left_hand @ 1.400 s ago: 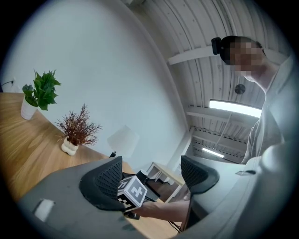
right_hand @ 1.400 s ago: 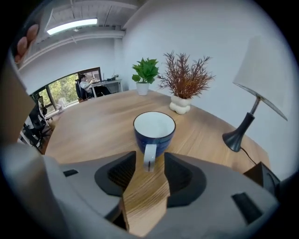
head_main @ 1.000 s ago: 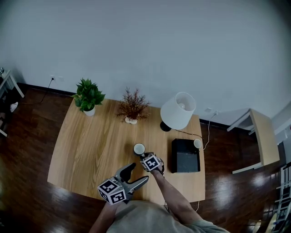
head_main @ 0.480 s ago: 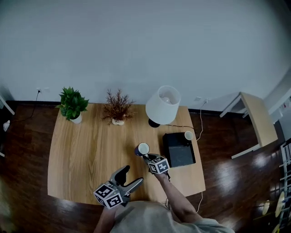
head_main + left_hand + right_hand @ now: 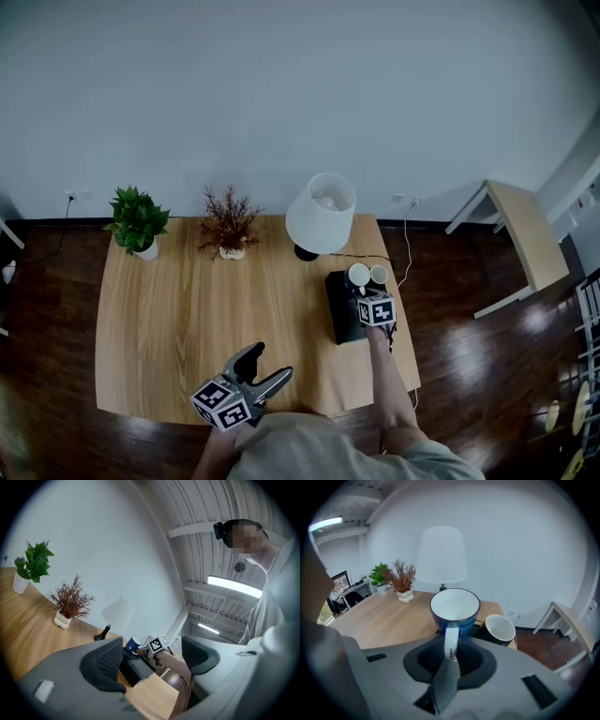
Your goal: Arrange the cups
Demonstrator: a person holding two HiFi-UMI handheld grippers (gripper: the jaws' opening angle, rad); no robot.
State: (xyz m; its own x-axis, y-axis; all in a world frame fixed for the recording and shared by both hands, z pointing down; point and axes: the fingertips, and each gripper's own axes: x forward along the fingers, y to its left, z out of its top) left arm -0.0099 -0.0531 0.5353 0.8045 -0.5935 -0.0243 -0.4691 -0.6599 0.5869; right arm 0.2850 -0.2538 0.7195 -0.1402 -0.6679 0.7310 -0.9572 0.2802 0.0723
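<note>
My right gripper (image 5: 451, 652) is shut on the white handle of a blue cup (image 5: 454, 609) with a white inside. The cup stays upright over the back of a black box (image 5: 343, 309). A dark cup (image 5: 500, 629) with a white inside stands on the box just right of it. In the head view the blue cup (image 5: 358, 275) and the dark cup (image 5: 379, 274) sit side by side, just beyond the right gripper (image 5: 366, 291). My left gripper (image 5: 265, 367) hovers open and empty over the table's near edge. From the left gripper view, the blue cup (image 5: 132, 644) shows far off between the jaws.
A wooden table (image 5: 187, 309) carries a white lamp (image 5: 321, 214), a dried red plant (image 5: 227, 225) and a green potted plant (image 5: 137, 220) along its back edge. A cable (image 5: 405, 253) runs off the right side. A small side table (image 5: 520, 230) stands farther right.
My right gripper has carried the blue cup from the middle of the table up and to the right, over the black box beside the dark cup. The left gripper has hardly moved.
</note>
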